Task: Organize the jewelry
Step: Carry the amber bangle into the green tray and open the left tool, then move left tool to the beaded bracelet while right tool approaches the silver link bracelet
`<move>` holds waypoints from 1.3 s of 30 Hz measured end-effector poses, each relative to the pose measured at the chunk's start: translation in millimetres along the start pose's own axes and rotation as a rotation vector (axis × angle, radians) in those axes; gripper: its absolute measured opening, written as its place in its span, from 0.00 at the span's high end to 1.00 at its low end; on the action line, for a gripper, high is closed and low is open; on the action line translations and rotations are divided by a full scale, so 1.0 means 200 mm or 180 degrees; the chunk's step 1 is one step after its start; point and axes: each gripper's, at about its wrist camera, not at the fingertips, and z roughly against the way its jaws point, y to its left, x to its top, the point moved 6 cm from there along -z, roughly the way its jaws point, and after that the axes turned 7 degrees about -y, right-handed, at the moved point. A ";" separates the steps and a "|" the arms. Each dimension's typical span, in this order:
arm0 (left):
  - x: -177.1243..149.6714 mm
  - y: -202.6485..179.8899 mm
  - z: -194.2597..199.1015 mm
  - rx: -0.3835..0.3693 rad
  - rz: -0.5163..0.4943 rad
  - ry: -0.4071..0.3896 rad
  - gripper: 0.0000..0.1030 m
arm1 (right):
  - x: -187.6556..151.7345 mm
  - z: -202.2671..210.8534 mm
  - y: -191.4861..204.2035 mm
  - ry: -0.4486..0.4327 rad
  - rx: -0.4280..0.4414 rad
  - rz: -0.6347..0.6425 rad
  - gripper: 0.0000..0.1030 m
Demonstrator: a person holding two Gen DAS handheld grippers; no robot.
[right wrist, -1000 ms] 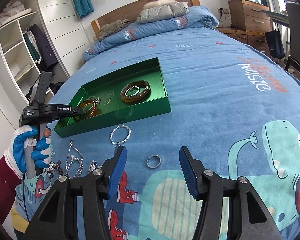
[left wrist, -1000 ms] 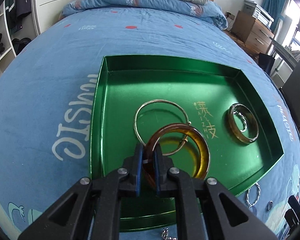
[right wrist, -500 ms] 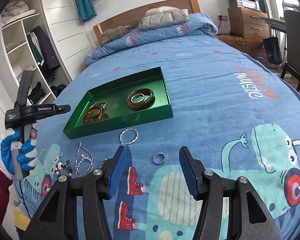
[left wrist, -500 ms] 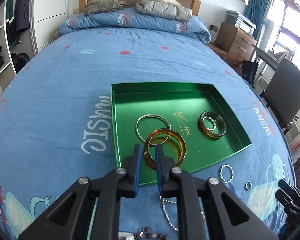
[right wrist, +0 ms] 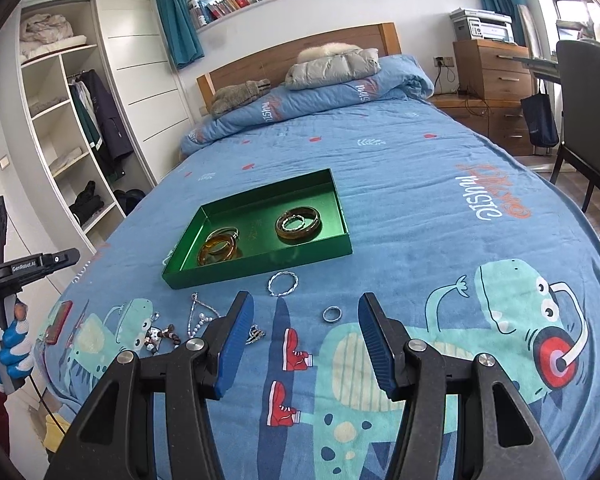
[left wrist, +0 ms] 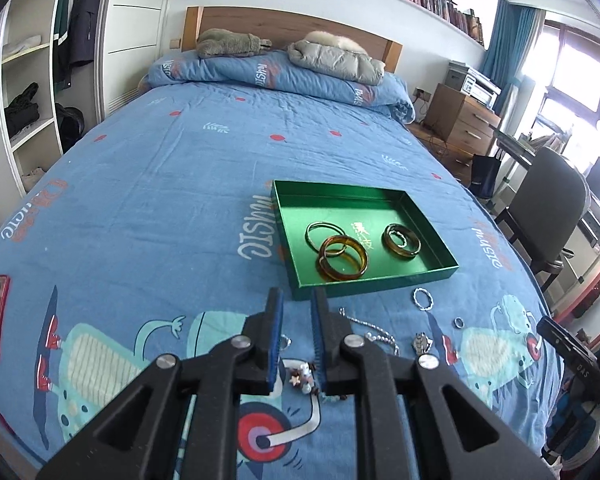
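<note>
A green tray [right wrist: 260,268] sits mid-bed on a blue cartoon bedspread [right wrist: 440,208], holding an amber bangle [left wrist: 343,263], a thin metal bangle [left wrist: 323,232] and a dark bangle [left wrist: 401,241]. Just before the tray lie a twisted silver bracelet [right wrist: 283,283] and small ring [right wrist: 332,314]. The left claw [left wrist: 297,340] is slightly apart, empty; the right claw [right wrist: 306,344] gapes wide. A wooden headboard [right wrist: 300,54] stands beyond the tray.

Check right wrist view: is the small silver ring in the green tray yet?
No, the small silver ring lies on the blue bedspread, outside the green tray.
</note>
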 end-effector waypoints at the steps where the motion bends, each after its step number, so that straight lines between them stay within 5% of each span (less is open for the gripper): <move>1: -0.02 0.01 0.03 0.0013 0.0003 -0.0015 0.86 | 0.00 0.02 0.00 -0.0011 0.0001 -0.0002 0.47; 13: -0.13 0.04 0.24 -0.0051 0.0121 -0.0226 0.75 | -0.01 0.18 0.03 -0.0099 -0.0067 0.0008 0.47; 29: -0.36 0.13 0.12 -0.0061 0.0309 0.0102 0.75 | -0.07 0.13 0.12 -0.0001 0.0024 0.0038 0.47; 39: -0.58 0.01 -0.12 -0.0153 0.0214 0.0523 0.73 | -0.18 -0.02 0.21 0.0233 0.0170 0.0103 0.47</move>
